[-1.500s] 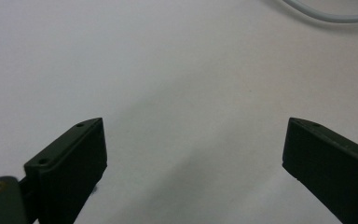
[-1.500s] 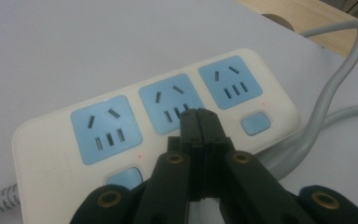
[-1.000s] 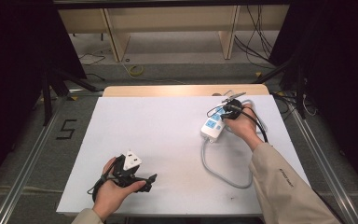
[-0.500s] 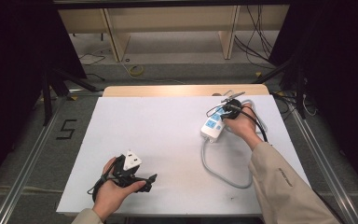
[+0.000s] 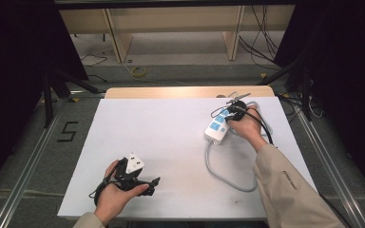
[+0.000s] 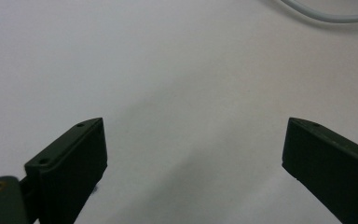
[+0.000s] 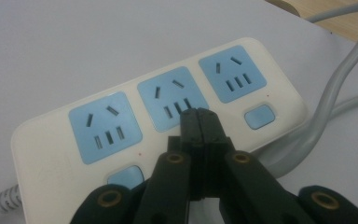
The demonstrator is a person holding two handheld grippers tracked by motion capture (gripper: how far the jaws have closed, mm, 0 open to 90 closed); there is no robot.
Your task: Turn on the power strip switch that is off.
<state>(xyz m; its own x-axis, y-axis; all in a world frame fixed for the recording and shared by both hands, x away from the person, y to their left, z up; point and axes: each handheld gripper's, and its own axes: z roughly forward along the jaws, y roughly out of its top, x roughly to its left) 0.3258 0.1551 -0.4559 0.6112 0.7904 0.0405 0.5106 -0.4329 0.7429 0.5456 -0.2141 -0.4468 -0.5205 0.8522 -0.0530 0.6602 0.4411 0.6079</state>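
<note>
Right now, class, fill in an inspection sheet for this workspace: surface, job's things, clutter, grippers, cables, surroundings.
Surface: white table top, wooden strip along its far edge.
Job's things: white power strip with three blue sockets, lying flat at the right.
Clutter: nothing seen.
Grippers: left gripper open over bare table, near edge; right gripper shut, tips over the strip's middle socket; contact cannot be told.
Cables: grey power strip cord loops toward the near side.
Surroundings: wooden shelving beyond, loose wires on the floor, a "5" marked at the left.
</note>
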